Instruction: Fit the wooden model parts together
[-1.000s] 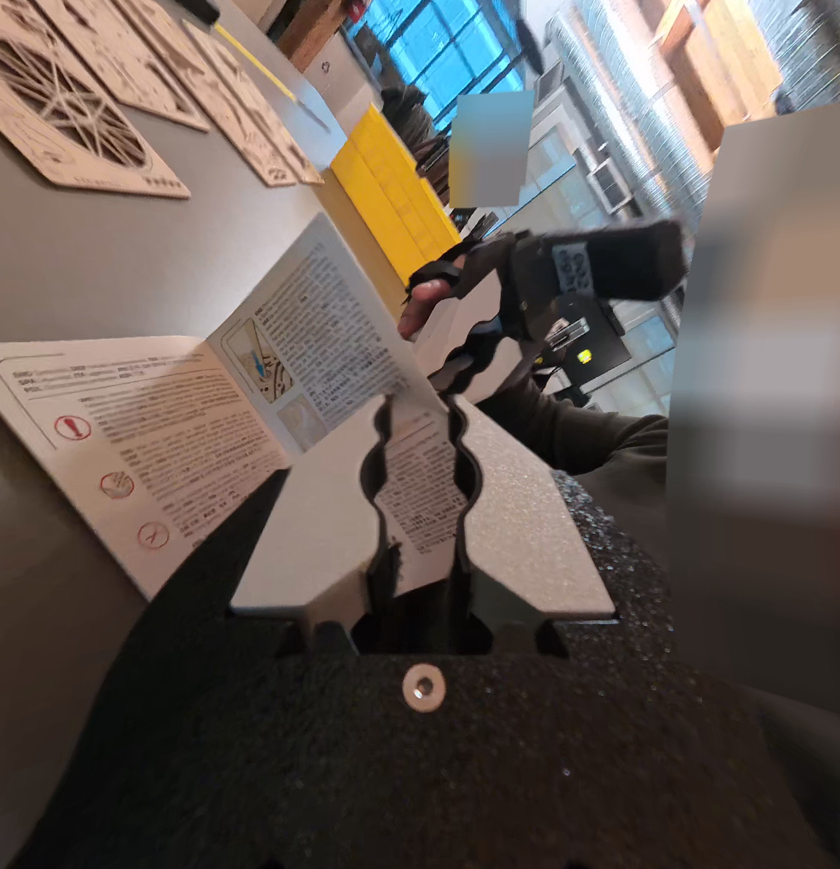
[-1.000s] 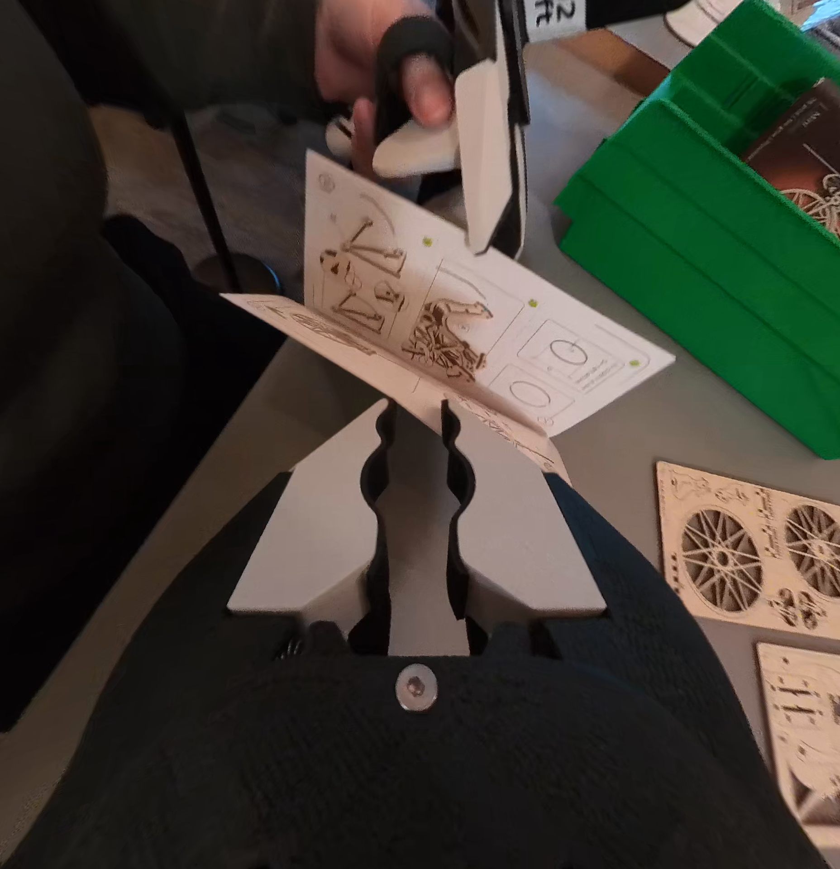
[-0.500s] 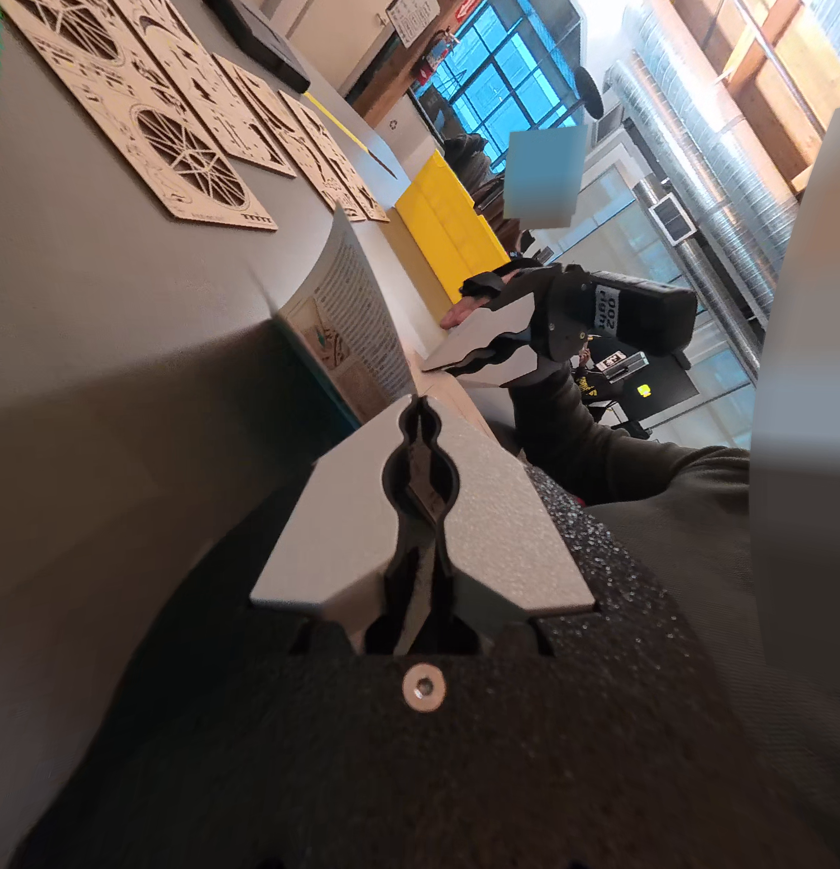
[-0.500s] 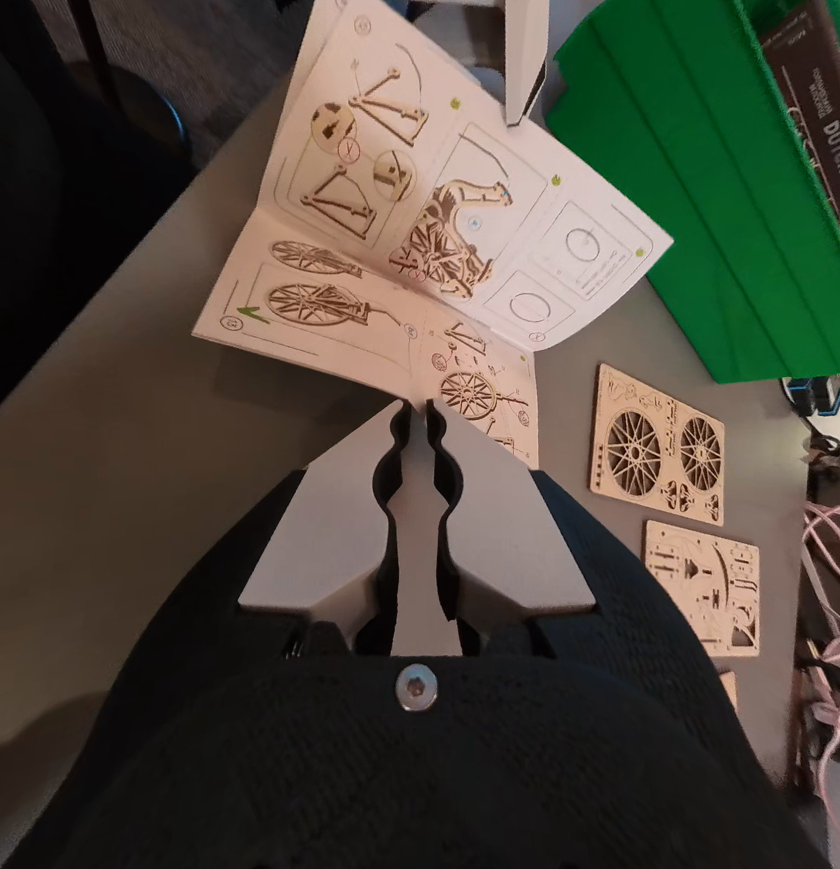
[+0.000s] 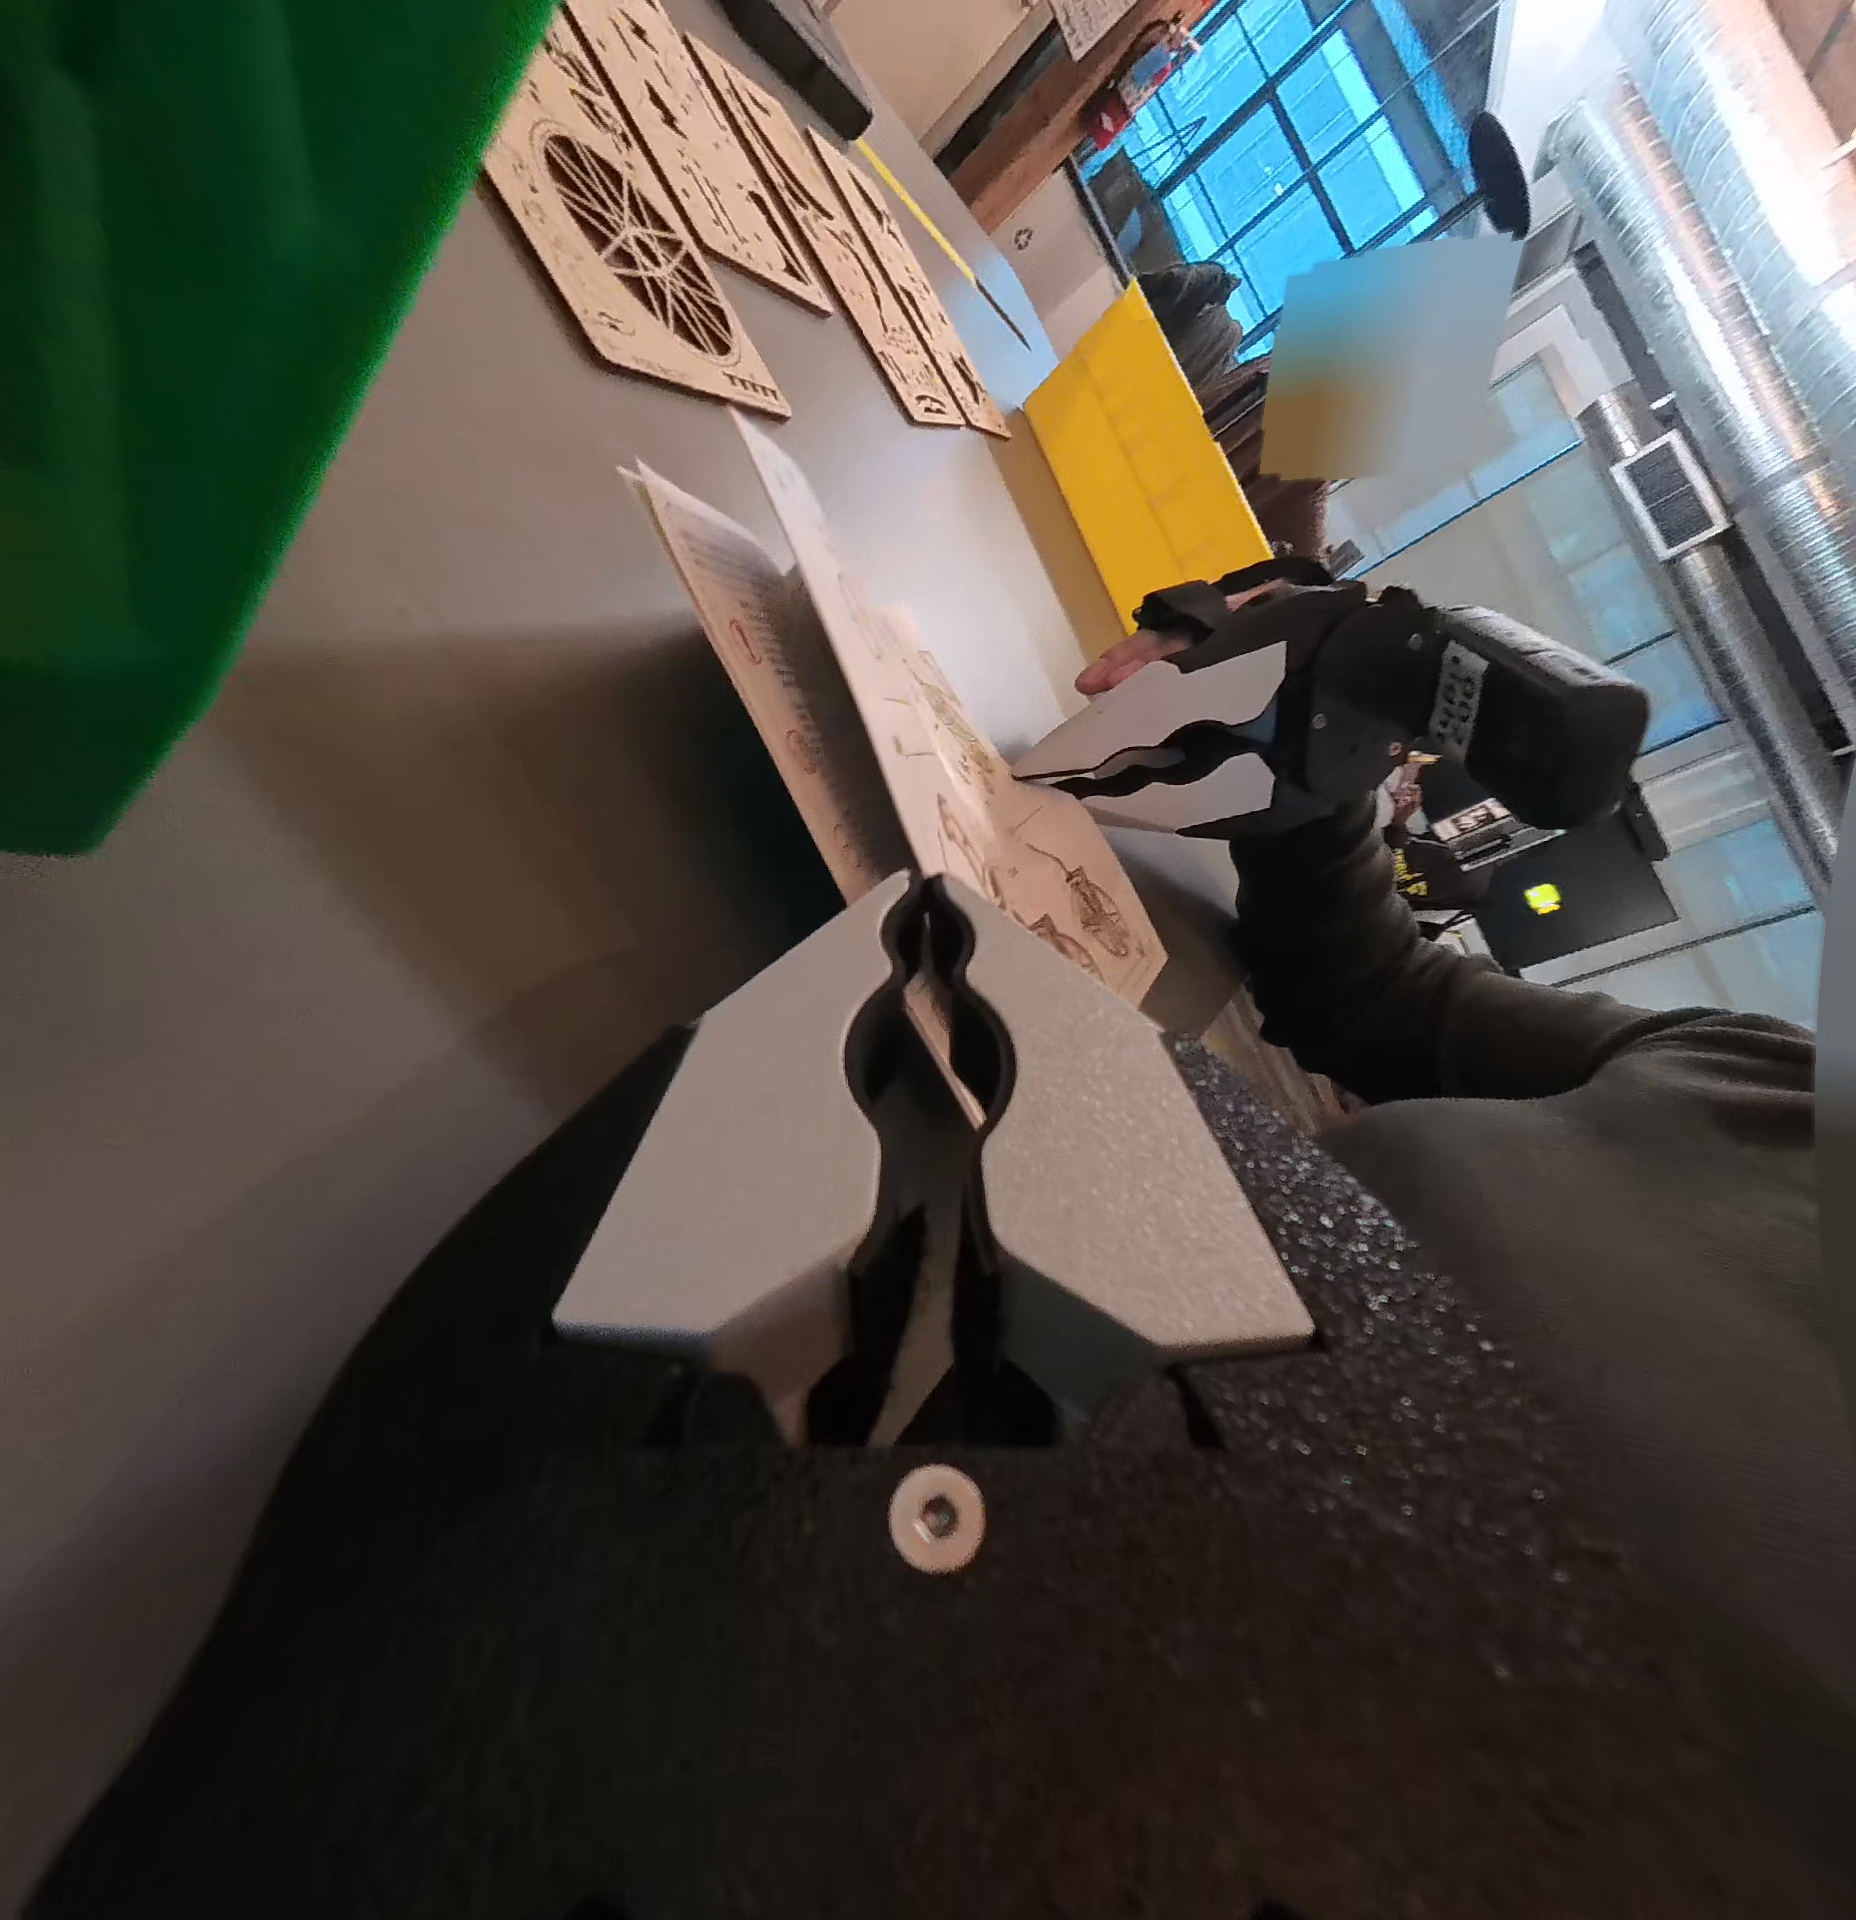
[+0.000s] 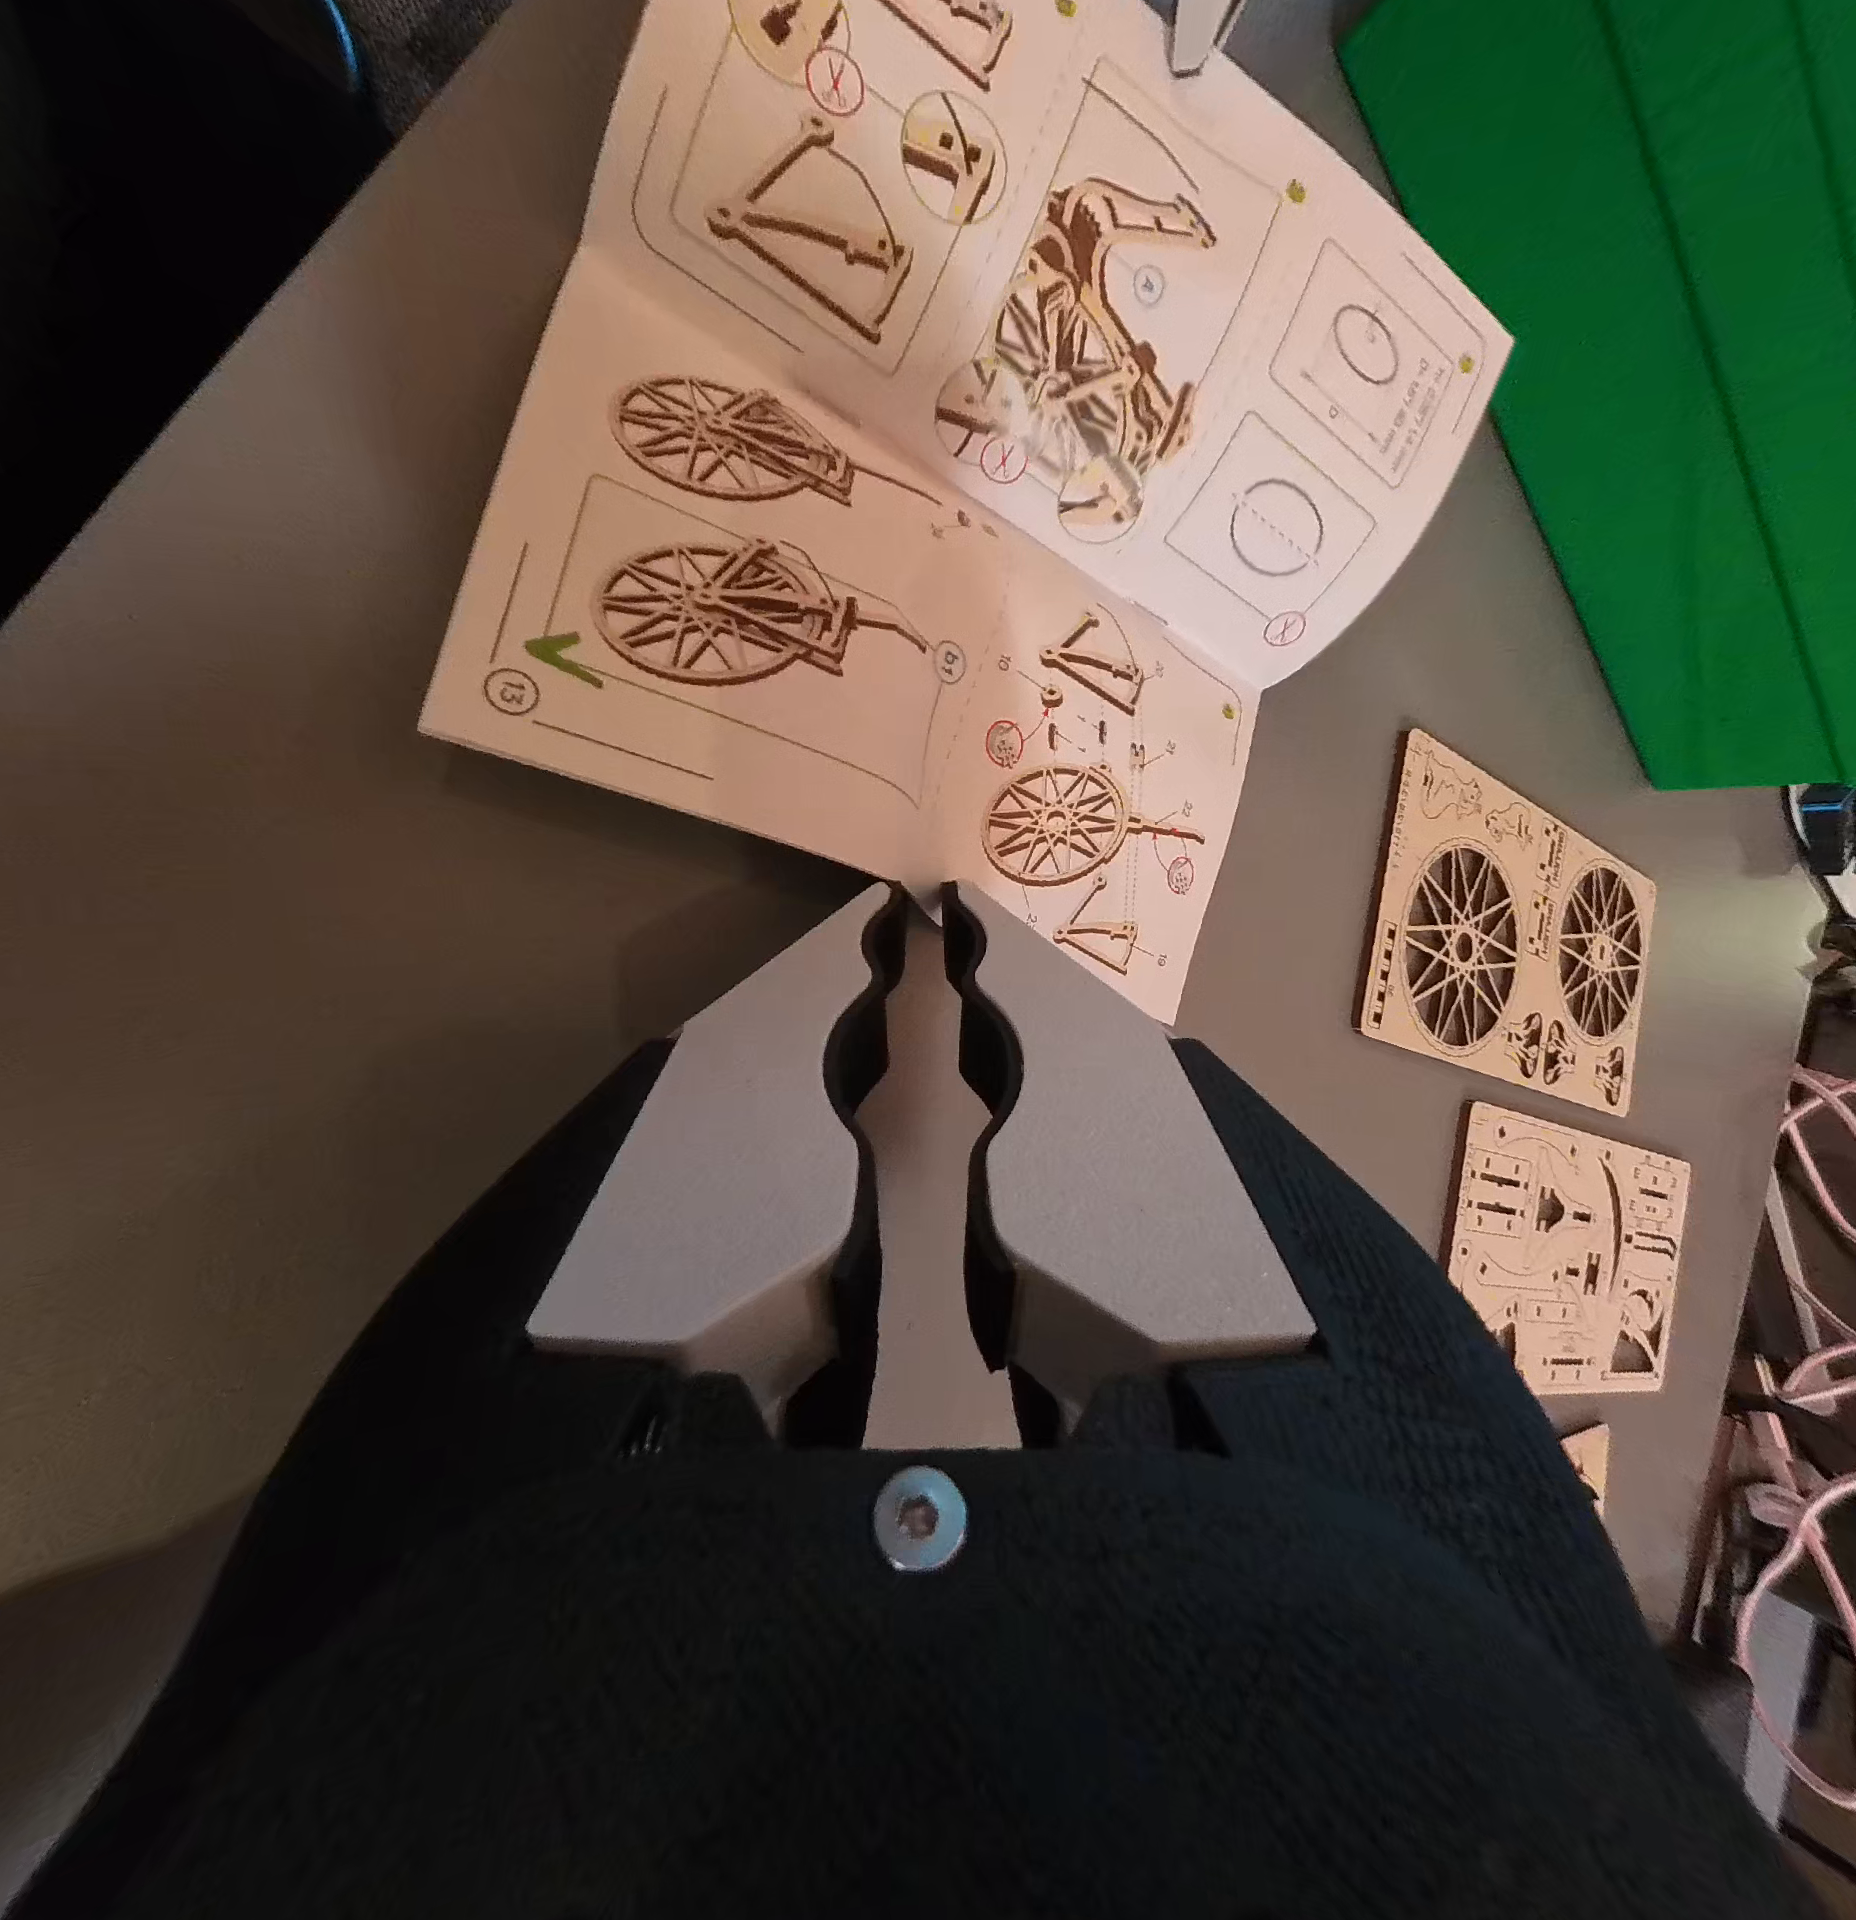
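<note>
**Instruction sheet handled; no wooden parts joined yet**

The left gripper had its jaws clenched on an edge of the instruction sheet, holding that part raised off the desk. The right gripper sat at the near edge of the sheet with its jaws slightly parted and nothing between them. The wooden part sheets lay flat on the desk just beside the instruction sheet, on the side away from the desk edge, with the green bin beyond it. Judged from this, assembly had not begun: every visible part remained in its sheet, so removal and fitting were still to do.
</note>
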{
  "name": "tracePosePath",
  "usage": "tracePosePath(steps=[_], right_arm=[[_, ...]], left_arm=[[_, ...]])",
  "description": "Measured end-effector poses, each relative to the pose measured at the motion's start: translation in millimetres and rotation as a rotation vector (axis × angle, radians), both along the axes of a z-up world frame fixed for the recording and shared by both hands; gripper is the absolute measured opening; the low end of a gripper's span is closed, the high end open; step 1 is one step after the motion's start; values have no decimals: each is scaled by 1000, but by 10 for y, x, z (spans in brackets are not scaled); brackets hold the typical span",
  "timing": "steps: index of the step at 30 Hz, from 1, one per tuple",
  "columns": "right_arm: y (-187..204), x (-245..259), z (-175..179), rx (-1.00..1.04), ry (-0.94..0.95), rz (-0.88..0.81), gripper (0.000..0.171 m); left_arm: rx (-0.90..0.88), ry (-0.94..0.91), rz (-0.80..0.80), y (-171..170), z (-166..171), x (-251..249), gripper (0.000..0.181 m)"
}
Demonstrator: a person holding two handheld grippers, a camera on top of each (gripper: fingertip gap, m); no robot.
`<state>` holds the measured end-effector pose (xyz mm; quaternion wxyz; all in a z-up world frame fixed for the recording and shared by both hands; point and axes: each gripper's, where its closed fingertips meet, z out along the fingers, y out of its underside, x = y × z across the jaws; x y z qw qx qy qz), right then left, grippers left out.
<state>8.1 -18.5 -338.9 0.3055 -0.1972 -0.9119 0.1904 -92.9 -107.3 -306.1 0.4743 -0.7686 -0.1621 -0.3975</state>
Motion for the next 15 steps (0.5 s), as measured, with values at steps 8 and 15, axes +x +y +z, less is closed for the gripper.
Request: tracePosePath(steps=[8,15], right_arm=[[14,-2,-1,15,18,-7,4],[26,-18,0,28,36,-5,4]], left_arm=[[-10,8,-3,-33,-20,-13,0],[8,0,2,-36,-14,-20,0]])
